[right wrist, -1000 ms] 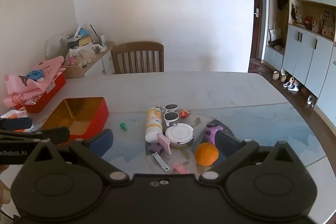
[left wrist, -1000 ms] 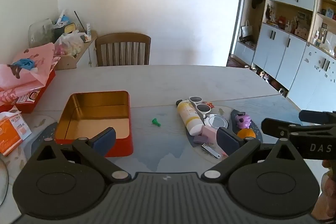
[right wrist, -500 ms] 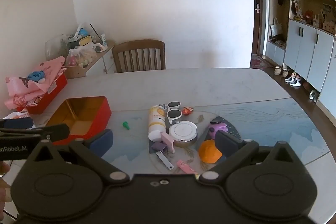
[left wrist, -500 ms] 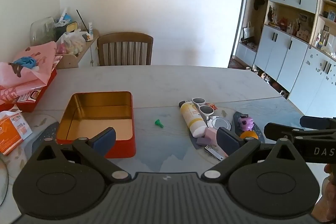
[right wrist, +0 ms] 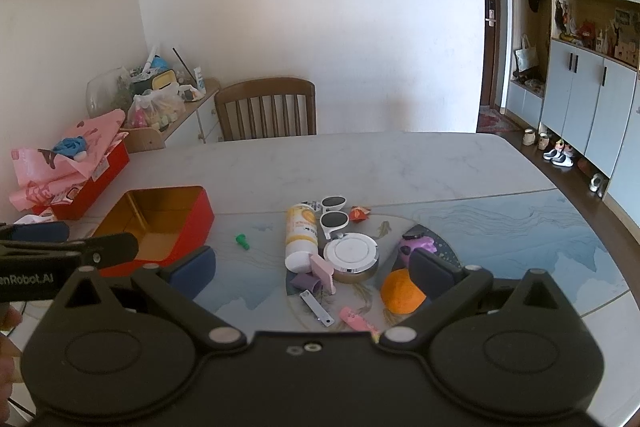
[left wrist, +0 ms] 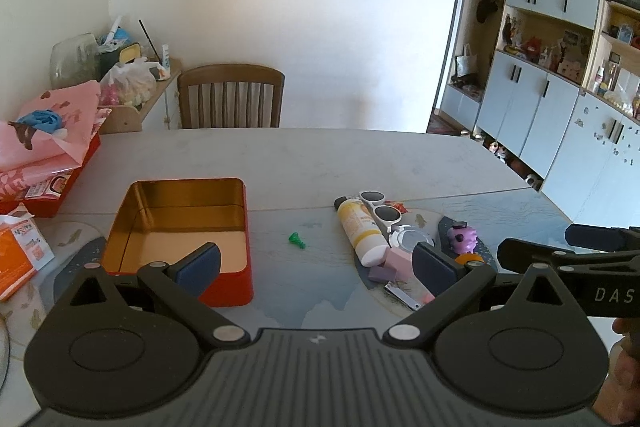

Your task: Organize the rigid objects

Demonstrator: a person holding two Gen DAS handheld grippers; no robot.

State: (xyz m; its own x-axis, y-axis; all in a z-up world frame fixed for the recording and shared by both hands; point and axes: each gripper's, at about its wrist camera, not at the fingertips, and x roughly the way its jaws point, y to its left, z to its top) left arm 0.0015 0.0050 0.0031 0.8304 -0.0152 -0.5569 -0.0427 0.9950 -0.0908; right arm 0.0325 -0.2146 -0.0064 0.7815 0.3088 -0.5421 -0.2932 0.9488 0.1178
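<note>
Both claws have pulled back and up from the tabletop [left wrist: 360, 155] over the last second, so the cluttered end now sits lower and smaller in each wrist view than it did. The left claw [left wrist: 316, 263] hangs spread wide and empty just this side of the red tin [left wrist: 228, 291], whose gold interior holds nothing. The right claw [right wrist: 312, 267] is likewise spread and empty, hovering short of the heap to the tin's right.

That heap is untouched: a yellow-labelled bottle [right wrist: 300, 233] lying on its side, white sunglasses [right wrist: 334, 213] beyond it, a round silver-lidded jar [right wrist: 351, 254], a pink block [right wrist: 322, 267] leaning against a purple one [right wrist: 304, 281], nail clippers [right wrist: 316, 307], an orange ball [right wrist: 400, 291] and a purple toy [right wrist: 420, 247]. A small green piece [right wrist: 242, 241] lies alone between the tin and the bottle.

The retreat reads as a pause to take stock before a first pick; with the tin bare, sorting appears not to have started. The lone green piece, nearest the tin, looks the easiest opener.
</note>
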